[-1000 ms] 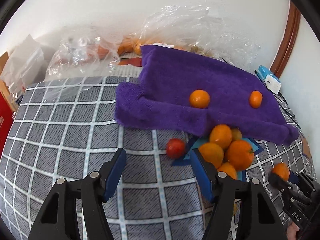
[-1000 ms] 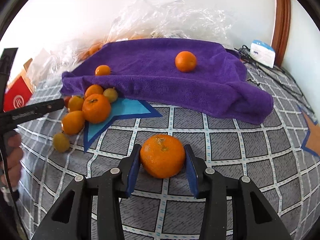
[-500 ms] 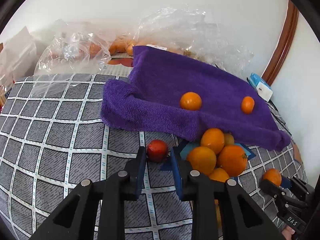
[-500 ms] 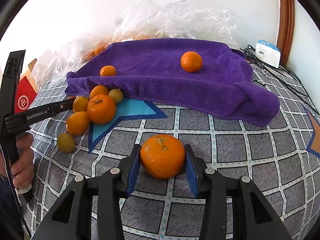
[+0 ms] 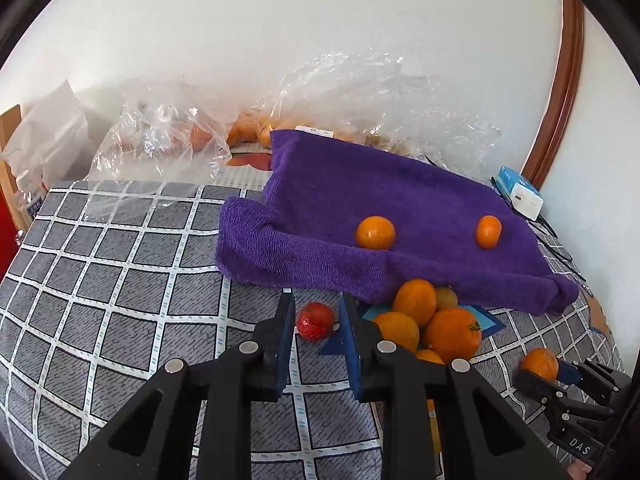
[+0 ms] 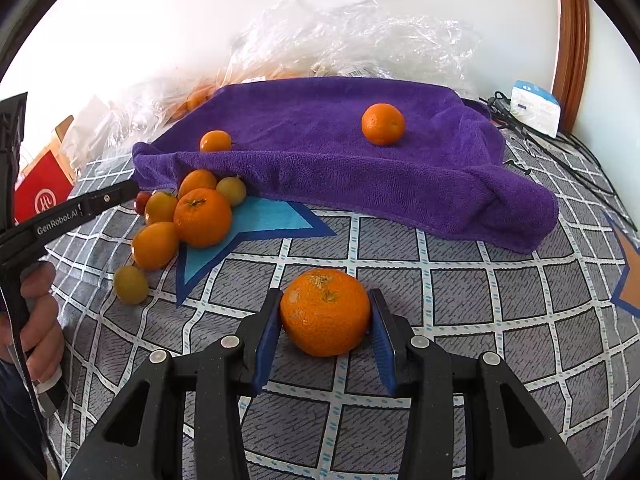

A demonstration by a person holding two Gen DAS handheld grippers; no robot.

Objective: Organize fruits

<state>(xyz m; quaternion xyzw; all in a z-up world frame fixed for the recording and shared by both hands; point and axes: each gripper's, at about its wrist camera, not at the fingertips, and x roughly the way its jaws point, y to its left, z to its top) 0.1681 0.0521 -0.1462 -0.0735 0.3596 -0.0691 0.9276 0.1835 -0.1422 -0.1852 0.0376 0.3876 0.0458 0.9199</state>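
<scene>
On the grey checked cloth [image 5: 120, 280], near the purple towel [image 5: 360, 200]: close left gripper [image 5: 316, 312], jaws narrowly apart round small red tomato [image 5: 315, 321], gently, avoiding bruising; right gripper [image 6: 325, 316] clamped on large orange mandarin [image 6: 325, 312].

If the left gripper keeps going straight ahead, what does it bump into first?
Probably the small red tomato, which sits right between the left gripper fingertips. Beyond it lies the folded edge of the purple towel. Depth is hard to judge here.
</scene>
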